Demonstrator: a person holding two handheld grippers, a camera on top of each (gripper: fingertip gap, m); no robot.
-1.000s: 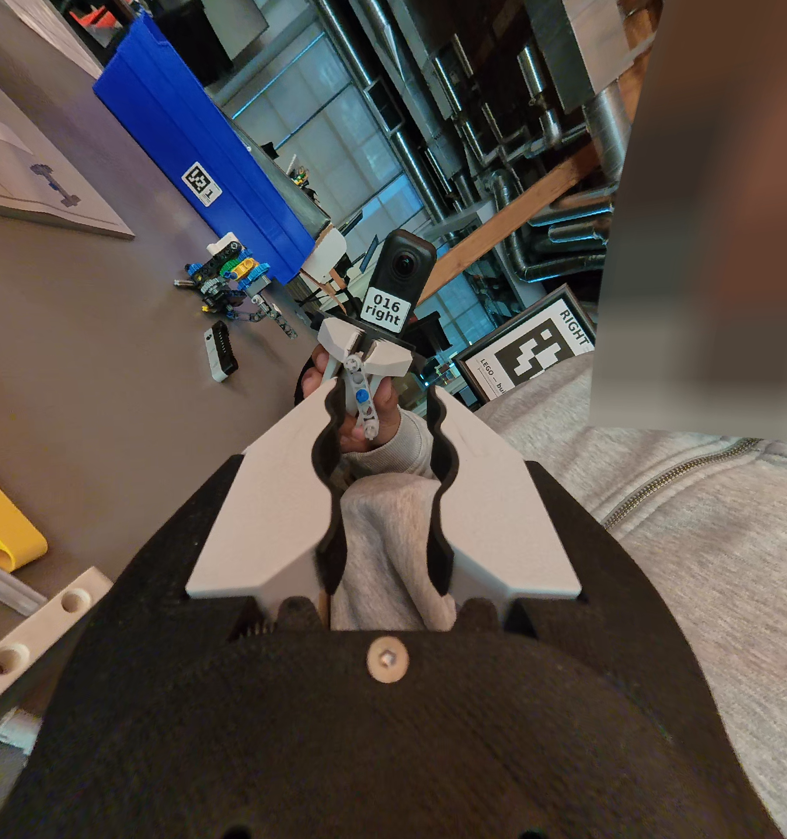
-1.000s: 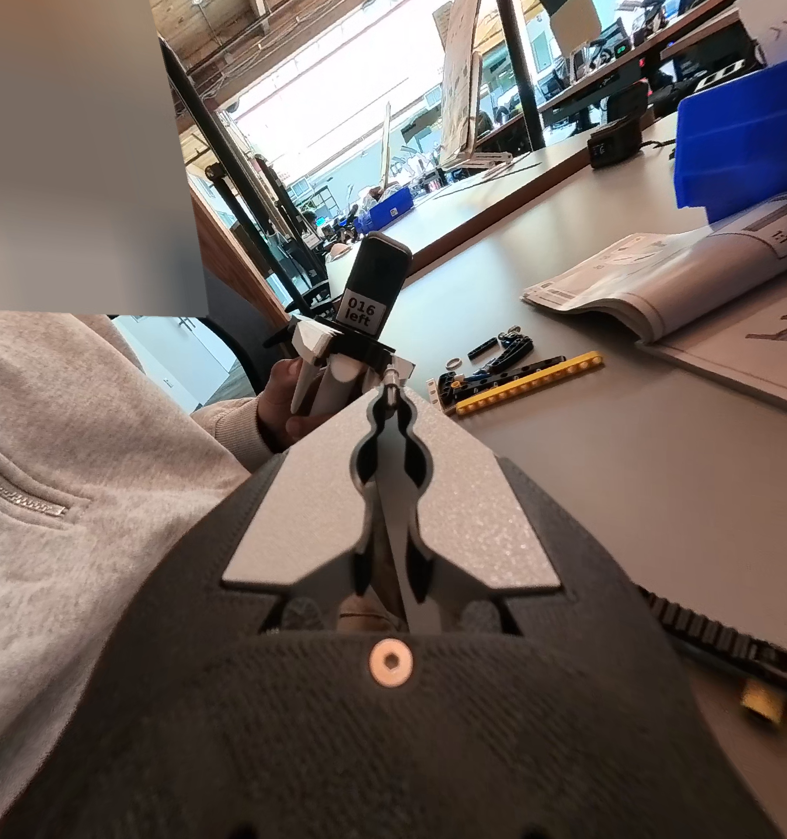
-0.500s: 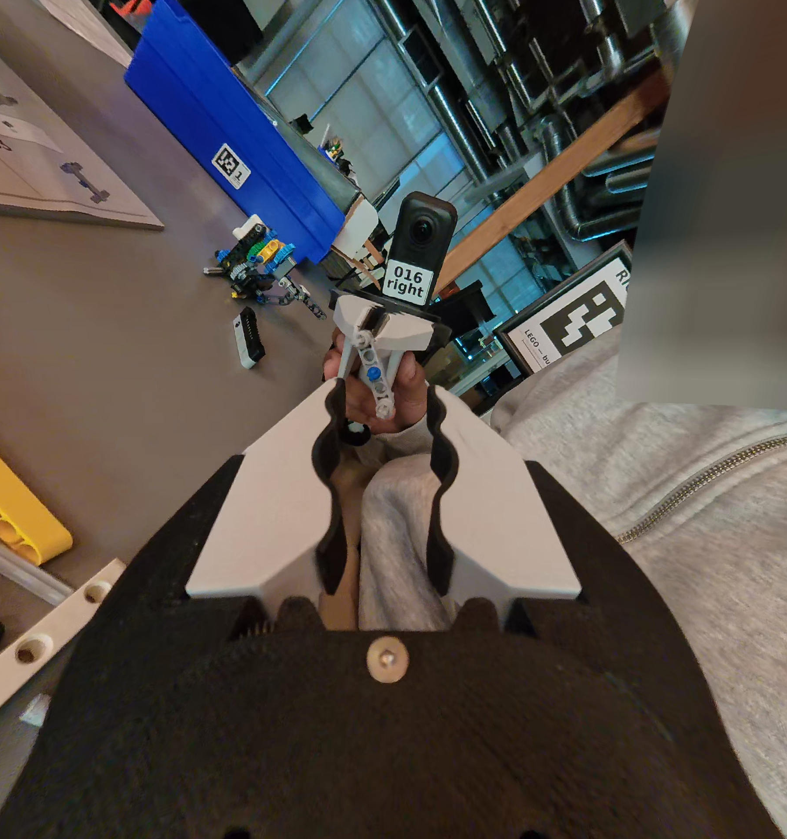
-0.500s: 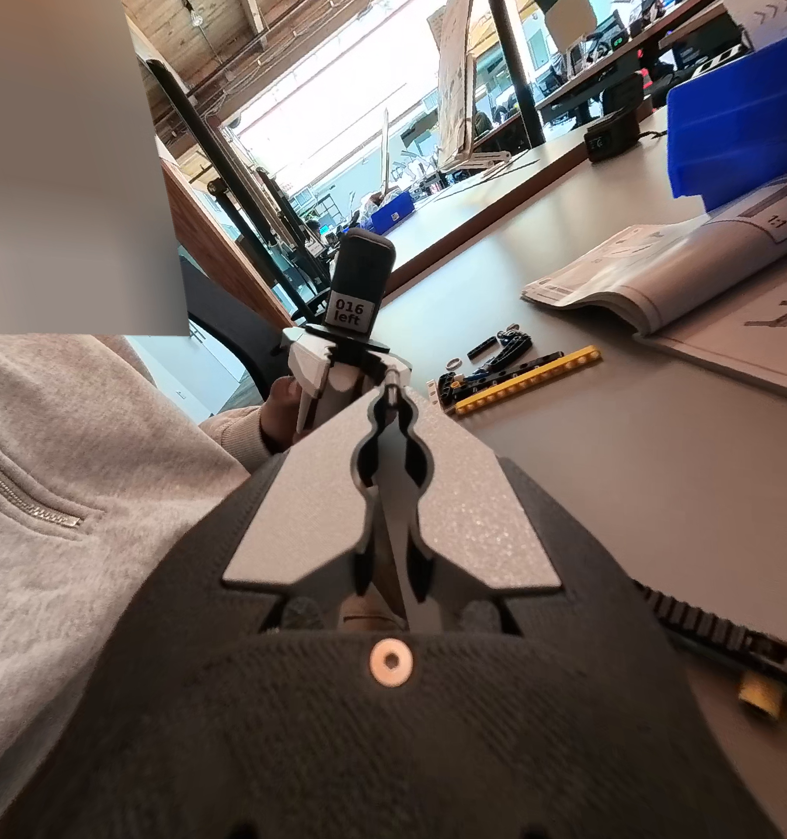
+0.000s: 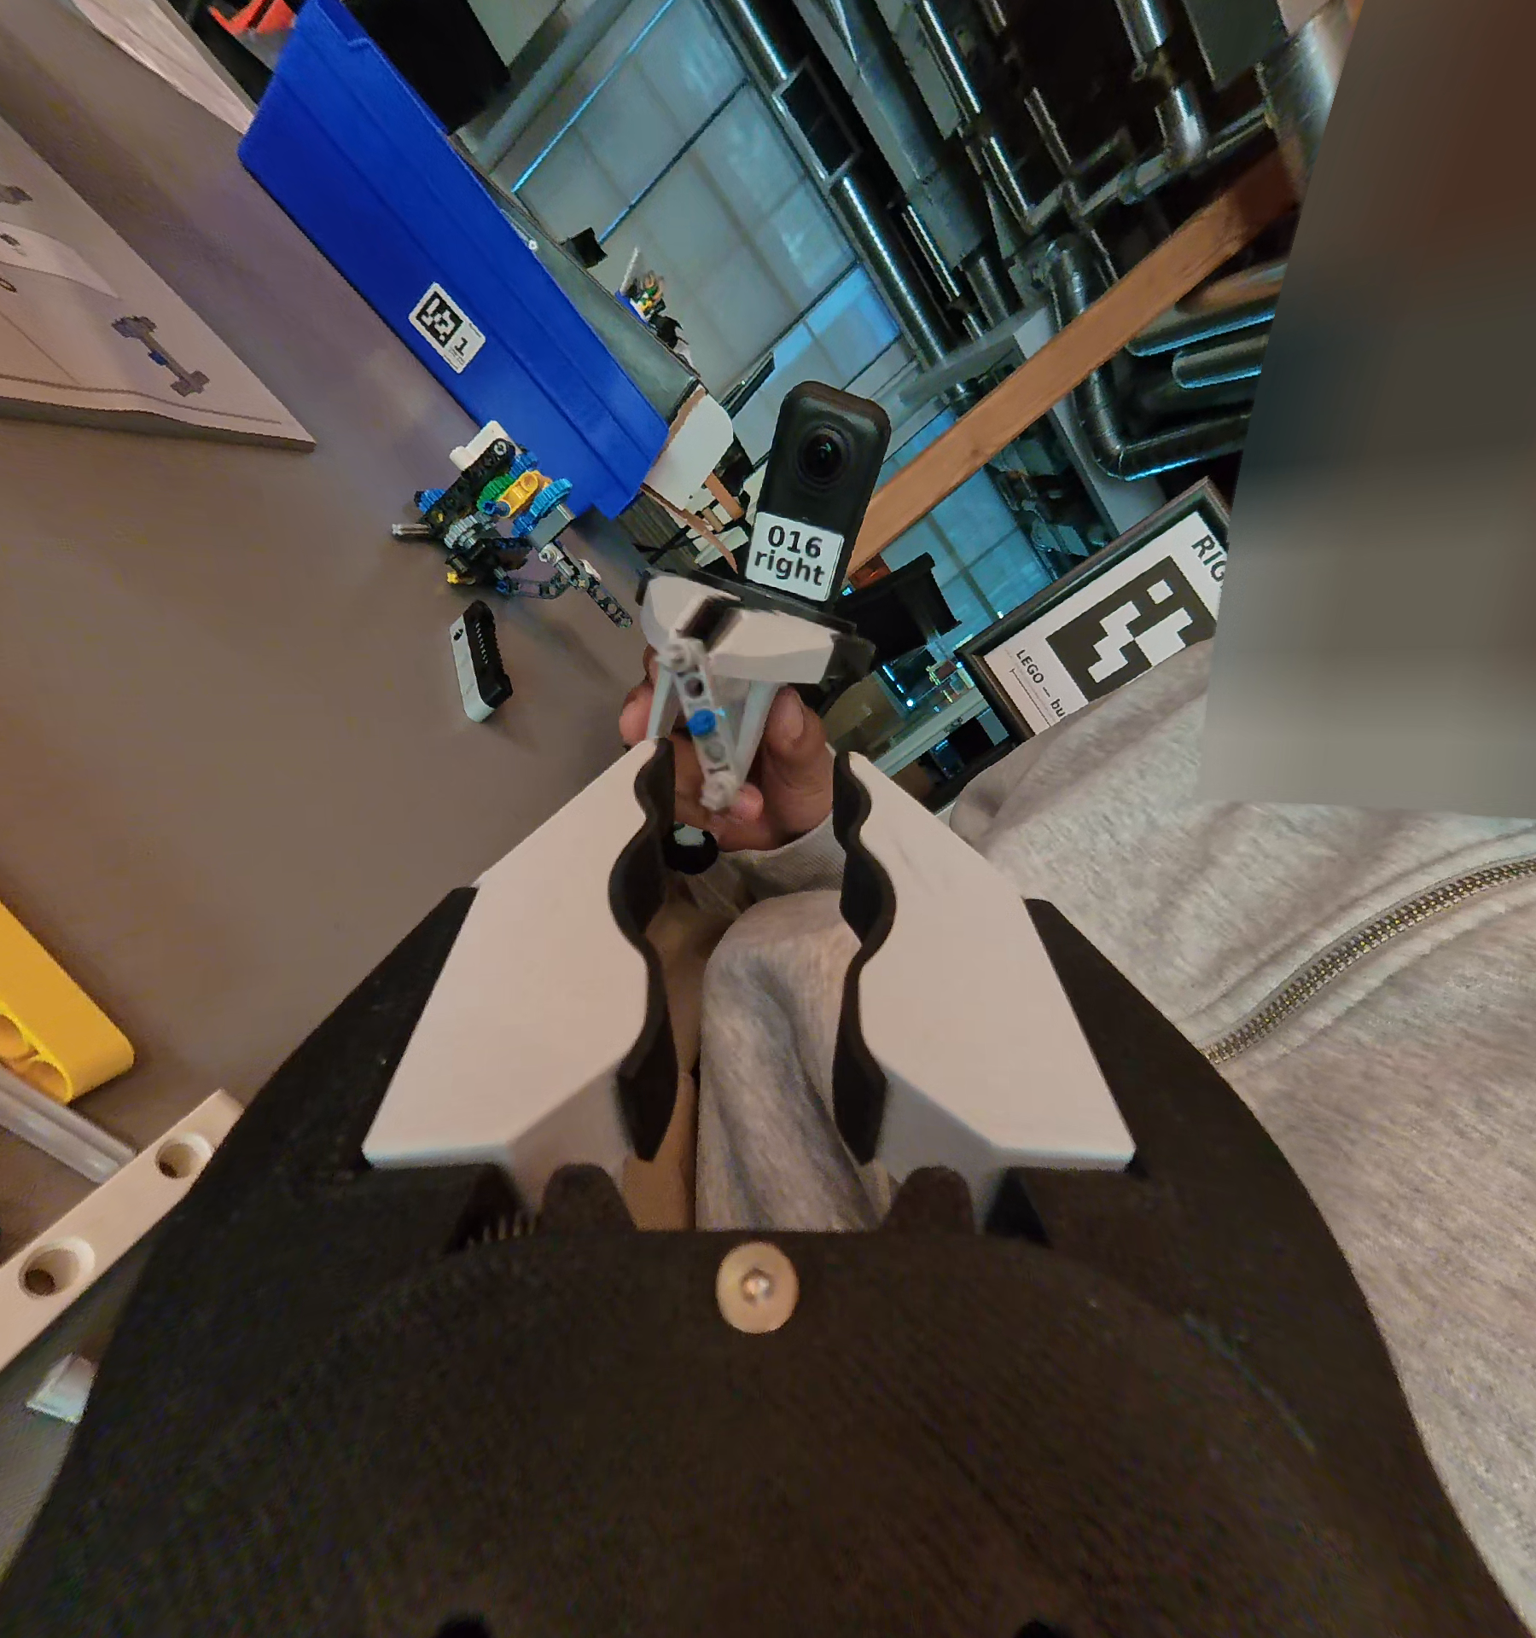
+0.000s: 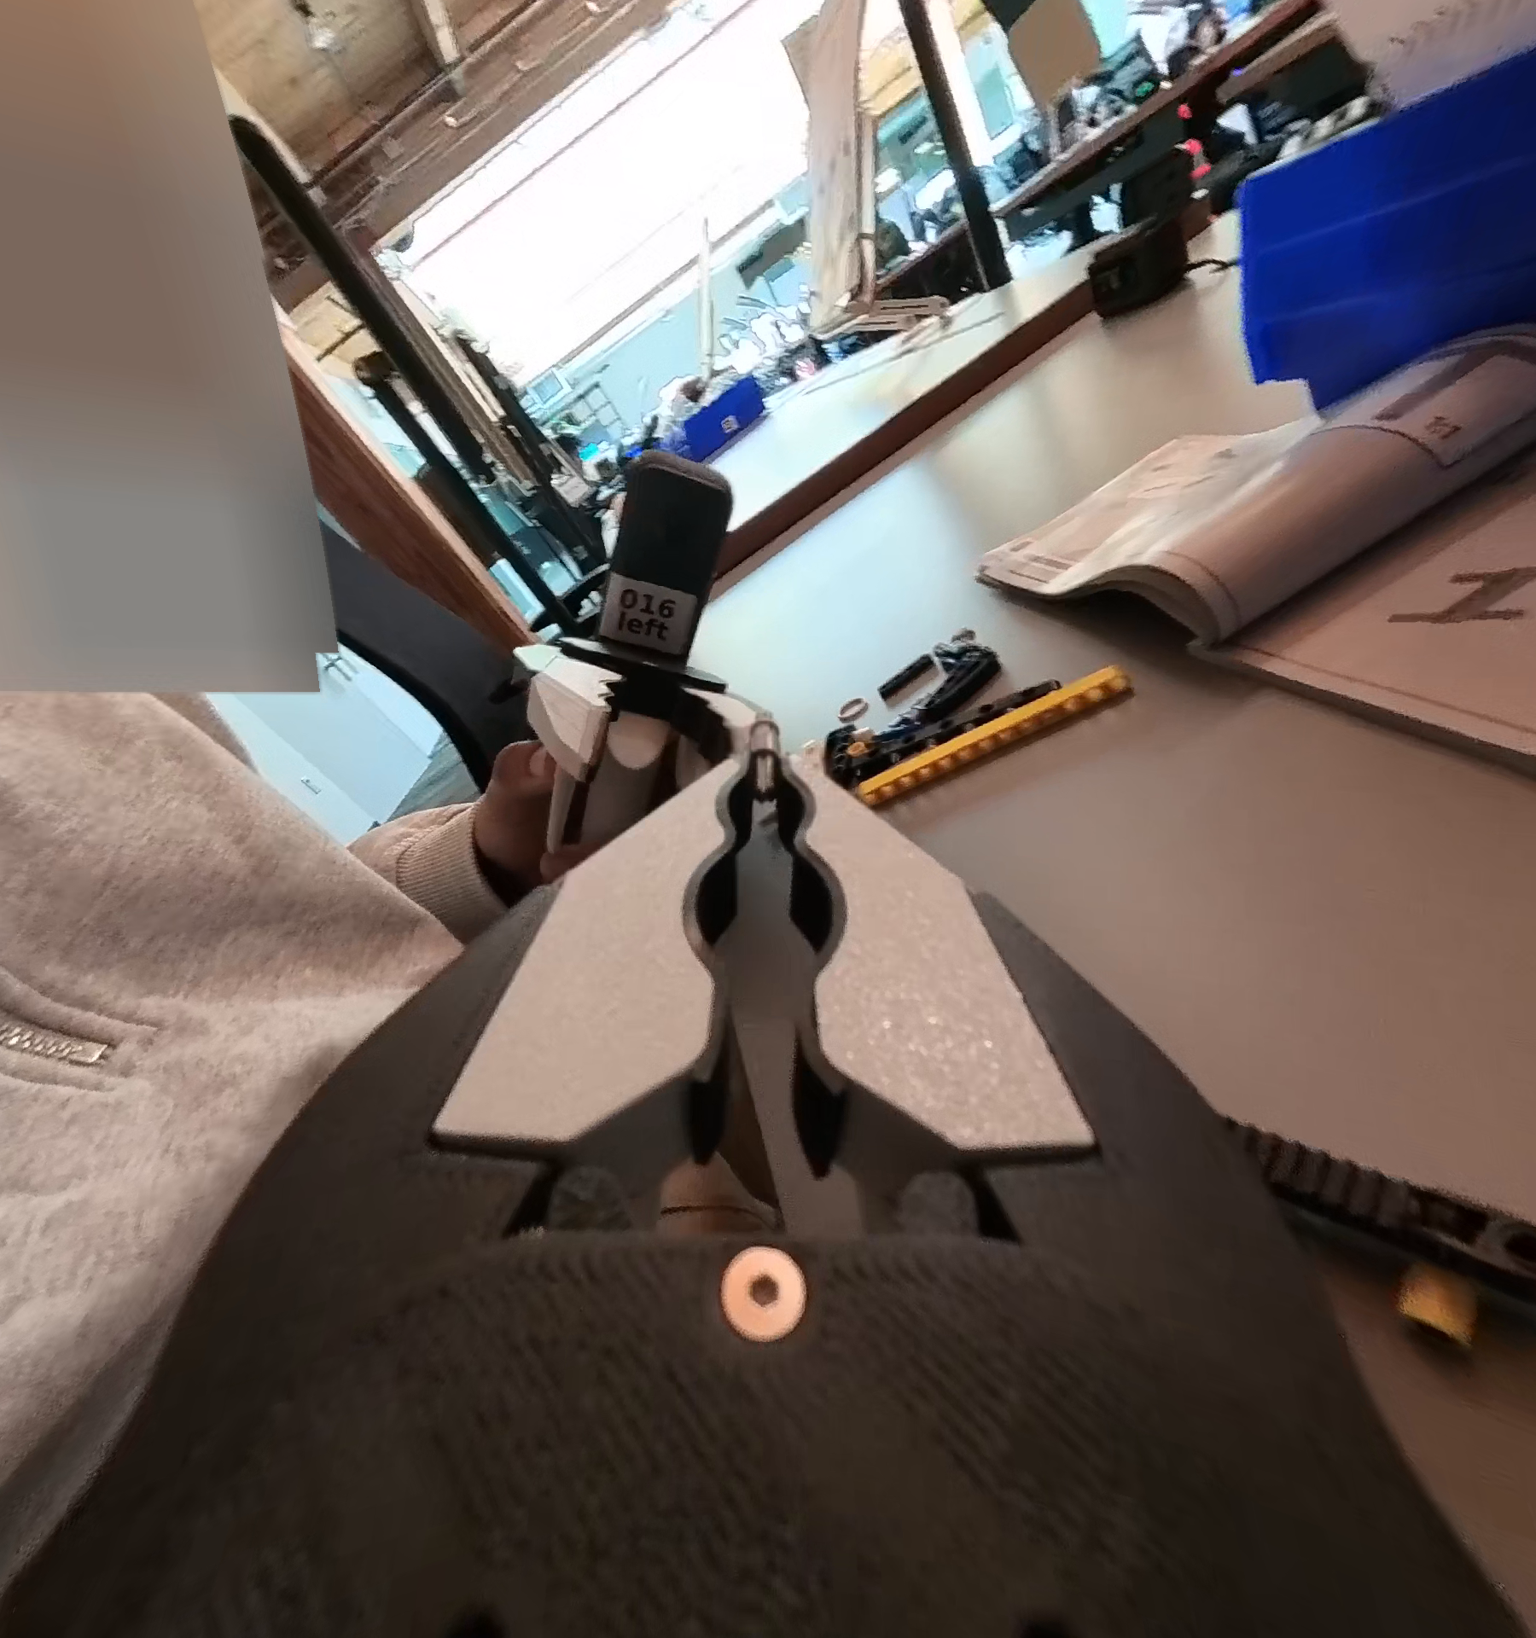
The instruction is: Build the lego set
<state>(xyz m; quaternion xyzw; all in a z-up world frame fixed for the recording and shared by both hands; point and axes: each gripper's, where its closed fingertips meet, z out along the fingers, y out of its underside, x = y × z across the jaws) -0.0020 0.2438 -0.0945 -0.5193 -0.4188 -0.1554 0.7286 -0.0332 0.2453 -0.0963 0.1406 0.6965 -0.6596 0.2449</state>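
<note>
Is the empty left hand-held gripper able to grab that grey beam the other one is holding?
Probably yes: the left hand-held gripper is open, facing the grey beam, nothing between.

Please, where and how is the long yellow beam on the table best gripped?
Take the yellow beam near its right end, probably from above, claw across its narrow width: it lies flat on the table, and black pieces crowd its left part.
</note>
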